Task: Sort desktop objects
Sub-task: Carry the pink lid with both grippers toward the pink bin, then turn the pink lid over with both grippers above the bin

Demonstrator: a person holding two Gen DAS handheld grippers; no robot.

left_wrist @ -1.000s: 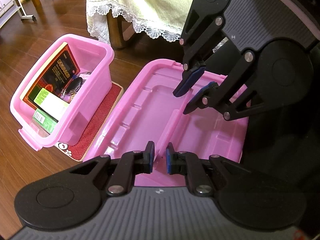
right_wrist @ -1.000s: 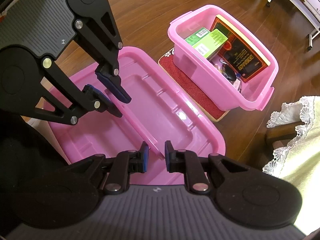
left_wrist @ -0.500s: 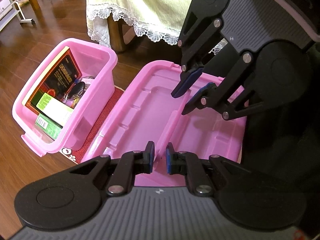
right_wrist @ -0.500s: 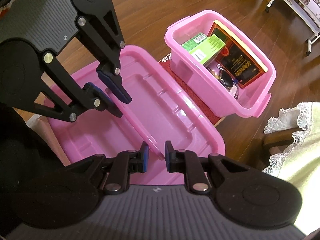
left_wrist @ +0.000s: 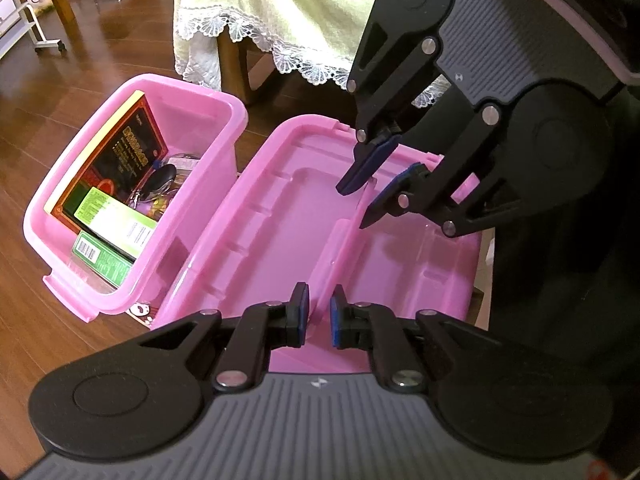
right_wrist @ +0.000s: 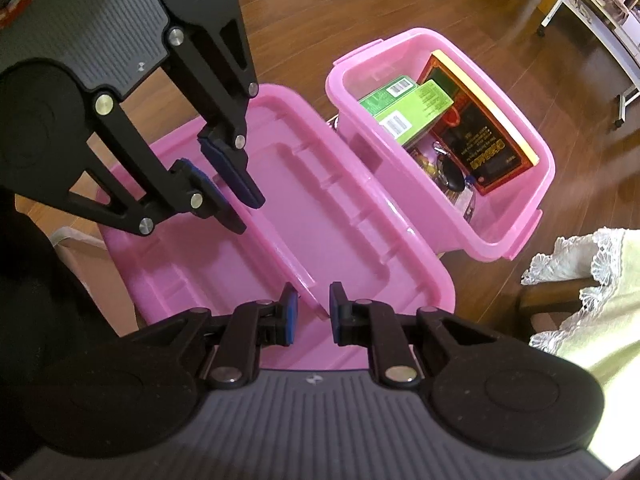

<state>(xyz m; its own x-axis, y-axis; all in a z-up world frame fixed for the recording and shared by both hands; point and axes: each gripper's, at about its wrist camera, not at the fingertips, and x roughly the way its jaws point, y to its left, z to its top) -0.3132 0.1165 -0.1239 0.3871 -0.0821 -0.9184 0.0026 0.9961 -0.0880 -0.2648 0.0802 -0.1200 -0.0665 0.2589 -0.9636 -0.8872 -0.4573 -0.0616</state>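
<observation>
A pink lid (left_wrist: pixel 280 220) hangs upside down over the floor, held between both grippers by the raised rib along its middle. My left gripper (left_wrist: pixel 319 312) is shut on the near end of the rib; in the right wrist view the left gripper (right_wrist: pixel 224 180) sits at the far end. My right gripper (right_wrist: pixel 310 312) is shut on the rib's other end, and the left wrist view shows the right gripper (left_wrist: pixel 370 188) there. Beside the lid stands the open pink box (left_wrist: pixel 184 82), its wall (right_wrist: pixel 496 248) touching or overlapped by the lid's edge. Inside lie a dark red book (right_wrist: pixel 480 136), green cartons (right_wrist: pixel 408 108) and a black oval object (left_wrist: pixel 160 178).
The wooden floor (left_wrist: pixel 60 120) lies all around. A table with a pale green lace-edged cloth (left_wrist: pixel 300 8) stands close behind the box, its cloth (right_wrist: pixel 592 280) also at the right. A white wheeled rack (right_wrist: pixel 600 28) stands farther off.
Both grippers have carried the lid closer to the box; the lid's edge now reaches the box wall and hides the red mat that showed between them.
</observation>
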